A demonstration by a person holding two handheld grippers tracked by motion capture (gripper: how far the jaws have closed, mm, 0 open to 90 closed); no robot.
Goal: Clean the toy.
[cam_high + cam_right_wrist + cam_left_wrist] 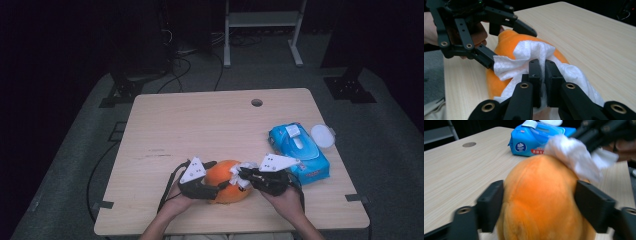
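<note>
Pale wood-grain tabletop [200, 125], one round cable hole [257, 102] near the far edge, faint scuffs left of centre. Room's dark; grey carpet underneath, black cables on the floor beyond the far edge, a white metal frame [262, 20] at the back, black stand feet at both far corners.

Count: 1 orange plush toy [227, 185], 1 white wipe [241, 172], 1 blue wipes pack [299, 152], 1 white round lid [322, 135] just beside the pack's far right corner, 2 hand-held grippers.

Plush sits on the near-centre of the tabletop, btwn my two hands. My left hand-held gripper [212, 187] has its jaws spread wide around the plush, one jaw pressed on each side; in the left gripper view the orange body [541, 202] bulges btwn them, so it's got hold of it. My right hand-held gripper [543, 75] has jaws nearly closed w/ just a thin gap, pinching the wipe [534, 57], which is bunched up and lying against the top of the plush [506, 40].

Wipes pack lies to the right of the plush, near the right edge of the tabletop, flip lid open on top. In the left gripper view the pack [534, 141] sits behind the plush.
</note>
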